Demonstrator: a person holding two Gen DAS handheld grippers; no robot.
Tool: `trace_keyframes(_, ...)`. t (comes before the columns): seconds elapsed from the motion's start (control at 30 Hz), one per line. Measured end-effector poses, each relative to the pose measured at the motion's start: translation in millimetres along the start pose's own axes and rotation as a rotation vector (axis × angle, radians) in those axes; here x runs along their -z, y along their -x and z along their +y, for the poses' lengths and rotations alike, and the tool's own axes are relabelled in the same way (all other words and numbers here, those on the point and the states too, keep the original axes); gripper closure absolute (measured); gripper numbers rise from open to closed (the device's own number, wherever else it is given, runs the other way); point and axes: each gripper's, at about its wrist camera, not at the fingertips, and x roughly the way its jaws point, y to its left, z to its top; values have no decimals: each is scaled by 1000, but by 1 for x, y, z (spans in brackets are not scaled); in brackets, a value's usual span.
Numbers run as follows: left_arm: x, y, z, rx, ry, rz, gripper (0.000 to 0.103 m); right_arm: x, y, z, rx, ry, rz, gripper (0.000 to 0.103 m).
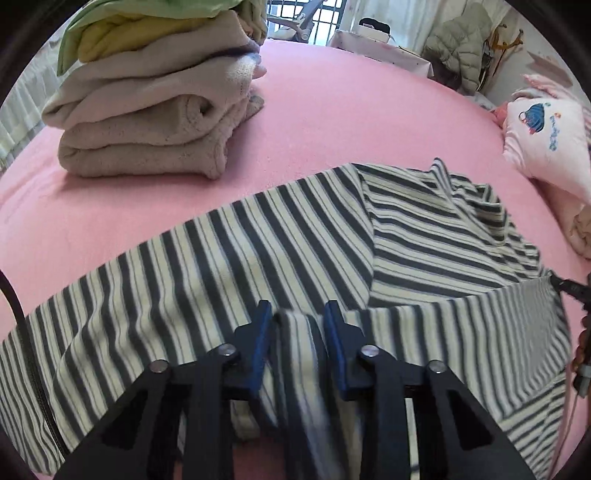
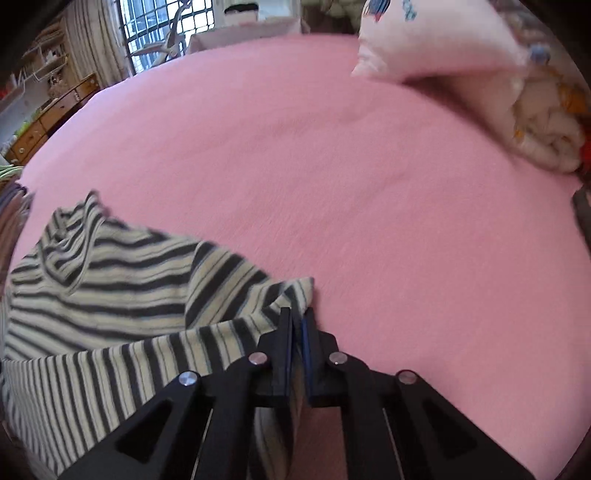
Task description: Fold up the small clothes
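Pink bed sheet (image 1: 332, 122) covers the whole work surface, and on it lies the dark-and-cream striped knit garment (image 1: 258, 240), spread across the near part of the bed with one section folded over along a diagonal edge and a rumpled collar at its far right. The black left gripper with blue pads (image 1: 298, 314) has a raised fold of the striped cloth between its two fingers; the fingers stand a little apart with the fabric bunched between them, pinched on that fold. The black right gripper (image 2: 297, 317) has its fingers pressed almost together on a corner of the same garment (image 2: 129, 295), at the cloth's right edge where it meets bare sheet.

Beyond the garment, to the left in the left wrist view, stands a stack of folded beige fleece clothes topped with yellow and green pieces (image 1: 147, 110), well apart from the striped cloth. A pale pink pillow with a blue cartoon print (image 1: 546, 136) lies at the far right; its small blue lettering is too blurred to read. A rolled cream quilt (image 2: 546, 125) sits beside the pillow in the right wrist view. A barred window (image 2: 162, 33) and wooden drawers (image 2: 48, 118) lie past the bed.
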Motion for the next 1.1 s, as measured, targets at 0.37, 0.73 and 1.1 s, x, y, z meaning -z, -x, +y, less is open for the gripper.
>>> trace_keyframes(0.37,-5,2,-8,-41,-31,-18,81,6,6,-21,48,-43,3,103)
trace_keyframes(0.73,20,68,-32,59,-37,-45,77,80,101,65,-281,118,-2,103)
trace_keyframes(1.1,52,42,-1,-72,-52,68,76,123,68,36,-128,29,89,103)
